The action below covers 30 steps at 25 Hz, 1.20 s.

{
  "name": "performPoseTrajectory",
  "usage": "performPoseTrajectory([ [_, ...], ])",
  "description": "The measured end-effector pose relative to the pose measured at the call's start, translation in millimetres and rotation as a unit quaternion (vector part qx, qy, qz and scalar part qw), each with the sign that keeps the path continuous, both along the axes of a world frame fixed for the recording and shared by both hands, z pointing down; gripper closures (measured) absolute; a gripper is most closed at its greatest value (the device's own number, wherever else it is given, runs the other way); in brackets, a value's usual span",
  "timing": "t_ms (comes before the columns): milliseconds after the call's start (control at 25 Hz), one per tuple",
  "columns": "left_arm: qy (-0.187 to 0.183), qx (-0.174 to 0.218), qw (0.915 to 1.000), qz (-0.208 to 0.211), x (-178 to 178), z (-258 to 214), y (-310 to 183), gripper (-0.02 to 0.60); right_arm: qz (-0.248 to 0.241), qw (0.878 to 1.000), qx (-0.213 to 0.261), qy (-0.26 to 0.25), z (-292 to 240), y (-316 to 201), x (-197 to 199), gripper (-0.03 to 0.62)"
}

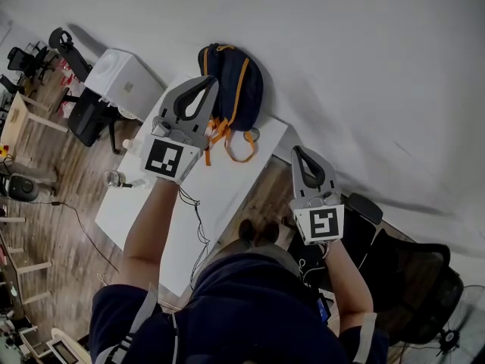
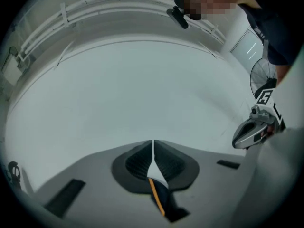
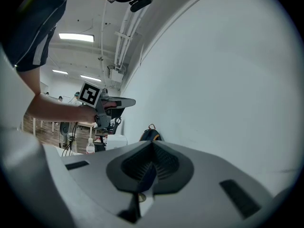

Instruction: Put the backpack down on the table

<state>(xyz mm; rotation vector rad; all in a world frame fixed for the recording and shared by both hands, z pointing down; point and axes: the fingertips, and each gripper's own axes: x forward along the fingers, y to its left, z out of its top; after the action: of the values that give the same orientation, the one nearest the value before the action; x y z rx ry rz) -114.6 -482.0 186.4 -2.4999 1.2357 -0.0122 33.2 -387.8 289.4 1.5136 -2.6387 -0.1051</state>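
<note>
One white table (image 1: 227,196) is standing against a pale wall. One navy backpack (image 1: 236,82) with orange trim is lying on the table's far end, against the wall, its orange straps trailing over the tabletop. Any label on it is too small to read. Two grippers are hovering above the scene. The left gripper (image 1: 210,82) is hanging over the backpack, jaws pressed together on nothing. The right gripper (image 1: 298,151) is pointing at the wall beside the table, jaws likewise together and empty. Each is showing one black-and-white square marker. One clear, white-capped bottle (image 3: 90,147) is standing beyond the left gripper.
</note>
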Motion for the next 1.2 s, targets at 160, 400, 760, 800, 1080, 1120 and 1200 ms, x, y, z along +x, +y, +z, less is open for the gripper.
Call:
performPoseTrajectory([
  [160, 0.01, -0.003, 0.9999, 0.003, 2.9, -1.3, 25.1, 0.577, 0.003, 1.0, 0.001, 0.001, -0.8, 11.0, 5.6, 0.592],
  [400, 0.016, -0.007, 0.9997, -0.014, -1.4, 3.0, 58.4, 0.578, 0.006, 1.0, 0.002, 0.004, -1.5, 26.4, 11.8, 0.592],
  [760, 0.024, -0.024, 0.9974, -0.063, -25.7, 21.6, 109.1, 0.579, 0.007, 1.0, 0.003, -0.001, -1.3, 53.0, 25.2, 0.592],
  [800, 0.025, -0.027, 0.9969, -0.069, -29.0, 24.6, 114.0, 0.578, 0.006, 1.0, 0.003, -0.001, -1.3, 55.8, 26.7, 0.592],
  [1080, 0.023, -0.039, 0.9932, -0.107, -51.2, 43.1, 141.4, 0.58, 0.01, 1.0, 0.001, -0.004, -0.5, 71.9, 34.5, 0.592],
  [1120, 0.021, -0.039, 0.9926, -0.113, -53.9, 46.1, 144.5, 0.579, 0.011, 1.0, 0.0, -0.004, 0.0, 74.5, 35.7, 0.592],
  [1200, 0.017, -0.041, 0.991, -0.126, -59.3, 53.4, 150.9, 0.579, 0.014, 1.0, 0.0, -0.005, 1.8, 79.1, 38.1, 0.592],
])
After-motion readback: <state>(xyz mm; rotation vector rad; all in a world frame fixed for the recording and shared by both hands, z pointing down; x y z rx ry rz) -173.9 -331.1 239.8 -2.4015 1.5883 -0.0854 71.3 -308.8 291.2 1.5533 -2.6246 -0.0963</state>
